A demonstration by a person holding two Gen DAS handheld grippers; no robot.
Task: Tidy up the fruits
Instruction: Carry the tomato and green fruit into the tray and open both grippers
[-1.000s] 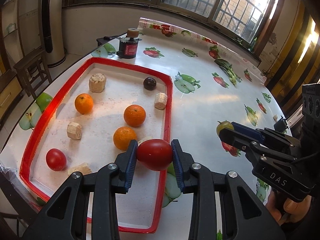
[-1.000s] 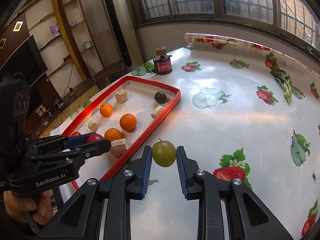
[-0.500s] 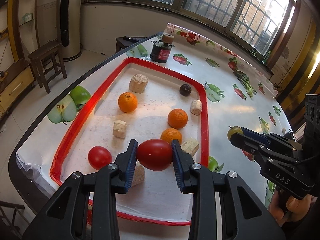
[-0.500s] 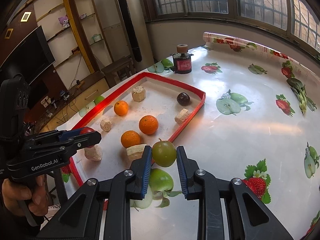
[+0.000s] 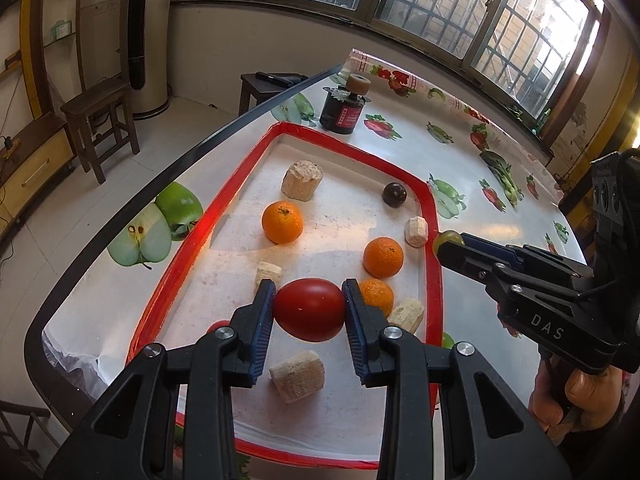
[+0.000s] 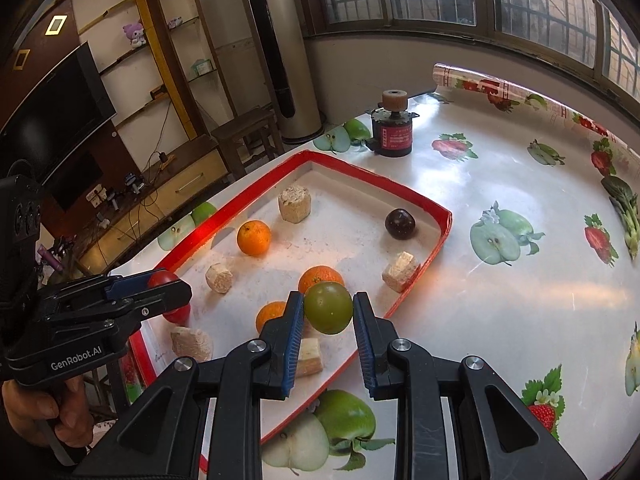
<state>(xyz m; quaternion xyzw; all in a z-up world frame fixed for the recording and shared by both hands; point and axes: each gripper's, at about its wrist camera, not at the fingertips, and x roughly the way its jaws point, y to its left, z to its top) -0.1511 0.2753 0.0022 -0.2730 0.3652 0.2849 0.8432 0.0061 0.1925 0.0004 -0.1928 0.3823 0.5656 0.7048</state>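
Both grippers are seen over the red-rimmed tray (image 5: pixel 434 248). A red tomato (image 5: pixel 310 309) is pinched between the blue pads of the left gripper (image 5: pixel 309 312), and is held above the tray floor, near an orange (image 5: pixel 376 297) and a pale block (image 5: pixel 297 375). A green fruit (image 6: pixel 329 307) is clamped by the right gripper (image 6: pixel 328 312), held over the tray's near corner, just in front of another orange (image 6: pixel 320 276). A second red fruit (image 6: pixel 178 314), possibly a tomato, is partly hidden behind the left gripper. A dark round fruit (image 6: pixel 400 224) is seen farther back in the tray.
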